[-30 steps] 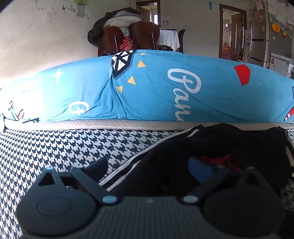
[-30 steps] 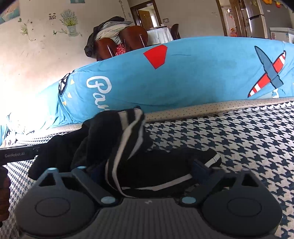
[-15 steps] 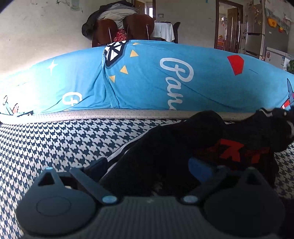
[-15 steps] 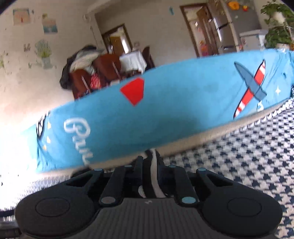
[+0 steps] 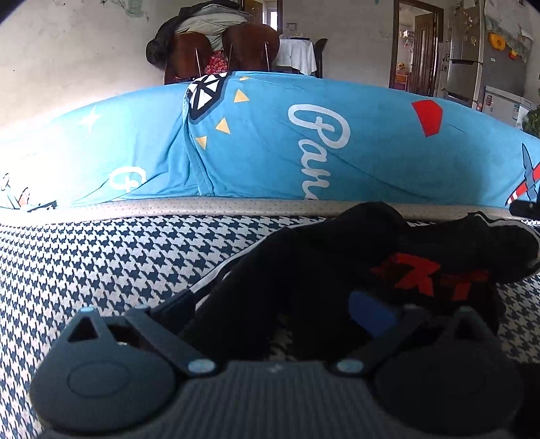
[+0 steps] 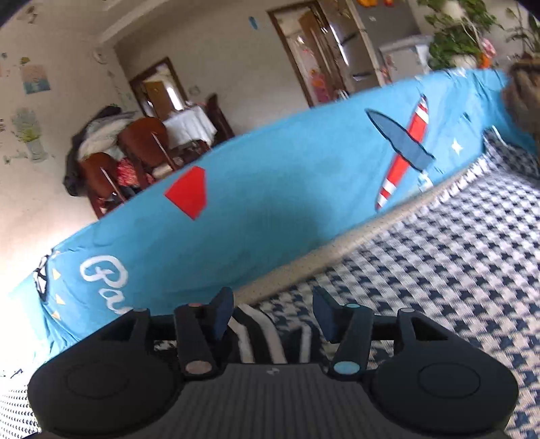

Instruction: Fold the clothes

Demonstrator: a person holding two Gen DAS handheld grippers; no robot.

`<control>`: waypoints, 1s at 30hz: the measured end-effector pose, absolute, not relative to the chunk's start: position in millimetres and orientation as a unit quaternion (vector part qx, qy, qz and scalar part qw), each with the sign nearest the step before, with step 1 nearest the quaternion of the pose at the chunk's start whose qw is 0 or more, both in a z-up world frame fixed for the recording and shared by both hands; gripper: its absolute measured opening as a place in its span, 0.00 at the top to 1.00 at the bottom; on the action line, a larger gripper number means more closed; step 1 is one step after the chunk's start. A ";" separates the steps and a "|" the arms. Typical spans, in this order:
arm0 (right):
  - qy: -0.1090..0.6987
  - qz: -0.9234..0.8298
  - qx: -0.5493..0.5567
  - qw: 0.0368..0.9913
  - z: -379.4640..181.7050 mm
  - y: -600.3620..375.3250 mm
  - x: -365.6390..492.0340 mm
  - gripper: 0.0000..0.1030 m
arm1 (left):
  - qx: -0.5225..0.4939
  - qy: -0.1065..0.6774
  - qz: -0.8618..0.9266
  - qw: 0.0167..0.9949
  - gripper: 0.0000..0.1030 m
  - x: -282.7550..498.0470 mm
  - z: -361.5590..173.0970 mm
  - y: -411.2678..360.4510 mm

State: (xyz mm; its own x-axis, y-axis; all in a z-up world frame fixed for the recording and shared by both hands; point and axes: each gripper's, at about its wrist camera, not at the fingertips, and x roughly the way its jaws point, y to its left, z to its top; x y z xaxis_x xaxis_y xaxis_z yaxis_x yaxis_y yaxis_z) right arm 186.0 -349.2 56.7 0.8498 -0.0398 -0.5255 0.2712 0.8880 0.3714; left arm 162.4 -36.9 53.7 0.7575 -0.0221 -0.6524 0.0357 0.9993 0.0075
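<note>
Nearest the left wrist camera, the left gripper (image 5: 273,307) had its jaws spread wide, with the black garment (image 5: 303,270) bunched between them; the cloth filled the gap, but neither finger pressed on it, so the jaws were released. The garment lay crumpled on the houndstooth cover (image 5: 101,263), with red lettering (image 5: 428,275) showing on its right part and a thin white stripe (image 5: 216,278) running along its left edge. Nearest the right wrist camera, the right gripper (image 6: 273,315) was tilted and held its jaws parted too, the 2 blue-padded fingers standing apart with a striped black-and-white fold of the garment (image 6: 260,334) lying between and below them; whether the pads touched that fold could not be told, and nothing was clamped. Beyond the garment, a pale dotted edging (image 5: 236,204) ran along the far side of the houndstooth cover. Just behind that edging rose a long blue cushion (image 5: 270,145) printed with white script, yellow triangles, a red shape and a red-and-white striped plane (image 6: 405,152). Farther behind the cushion stood brown chairs (image 5: 216,50) with dark and pale clothing heaped over them, and a small piece with a white cloth (image 5: 297,52) beside them. Farthest off, behind the cushion's right end, were wooden door frames (image 5: 418,47), a refrigerator (image 5: 469,57) and a leafy plant (image 6: 459,30).
</note>
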 end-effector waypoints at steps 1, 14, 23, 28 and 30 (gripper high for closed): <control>0.268 -0.086 0.229 0.932 54.0 -352.5 183.9 0.49 | 0.009 0.347 -0.014 0.938 0.01 162.3 53.9 -36.3; 0.345 -0.134 0.188 0.910 40.7 -372.8 156.4 0.49 | 0.014 0.345 -0.011 0.938 0.01 160.4 53.4 -40.5; 0.304 -0.144 0.222 0.915 55.2 -401.3 137.0 0.49 | 0.026 0.346 -0.014 0.938 0.01 160.9 48.7 -45.5; 0.370 -0.124 0.187 0.901 36.3 -392.5 143.0 0.49 | 0.031 0.343 -0.020 0.939 0.01 160.0 48.8 -48.3; 0.381 -0.105 0.170 0.903 31.2 -385.1 142.9 0.49 | 0.028 0.342 -0.022 0.939 0.01 160.1 49.7 -47.9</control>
State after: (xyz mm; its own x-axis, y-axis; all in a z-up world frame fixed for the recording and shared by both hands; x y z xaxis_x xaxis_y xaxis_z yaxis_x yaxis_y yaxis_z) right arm 142.9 -385.1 31.2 0.6880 -0.0597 -0.7232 0.3185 0.9203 0.2270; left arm 160.1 -47.9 49.7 0.7654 -0.0215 -0.6432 0.0604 0.9974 0.0385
